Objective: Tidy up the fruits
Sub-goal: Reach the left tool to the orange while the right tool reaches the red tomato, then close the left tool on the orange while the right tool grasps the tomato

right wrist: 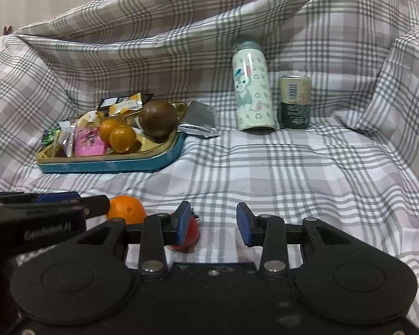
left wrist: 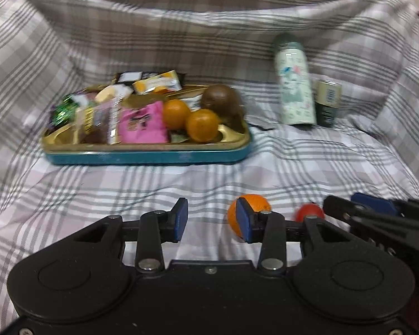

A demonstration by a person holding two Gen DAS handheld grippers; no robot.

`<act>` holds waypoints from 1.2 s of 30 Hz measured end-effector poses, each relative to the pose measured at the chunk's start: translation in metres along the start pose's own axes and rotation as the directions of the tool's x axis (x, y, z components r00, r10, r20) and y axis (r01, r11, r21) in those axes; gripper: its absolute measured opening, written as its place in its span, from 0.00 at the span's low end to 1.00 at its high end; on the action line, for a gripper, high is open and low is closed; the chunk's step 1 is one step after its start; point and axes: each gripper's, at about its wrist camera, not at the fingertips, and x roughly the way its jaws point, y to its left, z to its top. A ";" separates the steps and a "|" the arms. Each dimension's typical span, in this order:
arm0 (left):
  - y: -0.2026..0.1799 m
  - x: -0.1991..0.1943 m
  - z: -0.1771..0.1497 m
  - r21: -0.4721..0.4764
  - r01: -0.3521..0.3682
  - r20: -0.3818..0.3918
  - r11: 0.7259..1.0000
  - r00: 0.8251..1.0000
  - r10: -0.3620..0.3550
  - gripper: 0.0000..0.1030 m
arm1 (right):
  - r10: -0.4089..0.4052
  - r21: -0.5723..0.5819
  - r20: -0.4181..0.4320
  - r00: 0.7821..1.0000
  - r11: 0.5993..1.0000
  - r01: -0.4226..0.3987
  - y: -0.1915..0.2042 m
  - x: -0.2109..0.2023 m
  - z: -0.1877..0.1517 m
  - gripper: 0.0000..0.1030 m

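Note:
A teal tin tray [left wrist: 145, 157] with a gold inside holds two small oranges [left wrist: 202, 125], a brown round fruit [left wrist: 219, 101] and several snack packets [left wrist: 141, 124]. It also shows in the right wrist view [right wrist: 109, 166]. A loose orange [left wrist: 252, 203] [right wrist: 125, 209] and a small red fruit [left wrist: 310, 212] [right wrist: 191, 230] lie on the checked cloth near both grippers. My left gripper [left wrist: 212, 220] is open and empty, its right finger in front of the orange. My right gripper [right wrist: 213, 227] is open and empty, its left finger in front of the red fruit.
A white-green cartoon bottle [right wrist: 252, 89] and a dark can [right wrist: 294, 102] stand at the back right. A silver packet [right wrist: 199, 121] lies beside the tray. Checked cloth [right wrist: 293, 167] covers the surface and rises in folds behind and at both sides.

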 end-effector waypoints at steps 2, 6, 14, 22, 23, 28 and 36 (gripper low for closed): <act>0.007 0.002 0.001 -0.037 -0.004 -0.014 0.999 1.000 0.004 0.45 | 0.016 -0.003 -0.013 1.000 1.000 -0.016 0.003 0.002 -0.001 0.37; 0.017 0.002 0.002 -0.082 -0.016 -0.007 0.997 1.000 0.015 0.45 | 0.039 -0.021 -0.019 0.999 0.999 -0.040 0.010 0.002 -0.004 0.38; 0.016 -0.005 0.003 -0.067 -0.011 0.039 0.998 0.999 0.014 0.45 | 0.084 -0.030 -0.049 0.995 0.996 -0.085 0.021 0.008 -0.006 0.39; 0.017 -0.006 0.002 -0.078 0.028 0.036 0.997 0.999 -0.025 0.45 | 0.072 -0.059 -0.074 0.995 0.995 -0.077 0.029 0.012 -0.010 0.30; 0.016 -0.006 0.002 -0.078 0.031 0.037 0.996 0.999 -0.028 0.45 | 0.069 -0.062 -0.065 0.996 0.995 -0.073 0.028 0.011 -0.010 0.30; 0.010 -0.005 0.001 -0.055 0.064 0.043 0.996 0.997 -0.062 0.45 | 0.024 -0.029 -0.042 0.999 0.999 -0.025 0.019 0.007 -0.006 0.28; -0.010 0.000 -0.004 0.040 0.093 0.027 0.995 0.995 -0.095 0.45 | -0.023 -0.029 -0.053 0.998 0.999 0.022 0.009 0.006 -0.005 0.28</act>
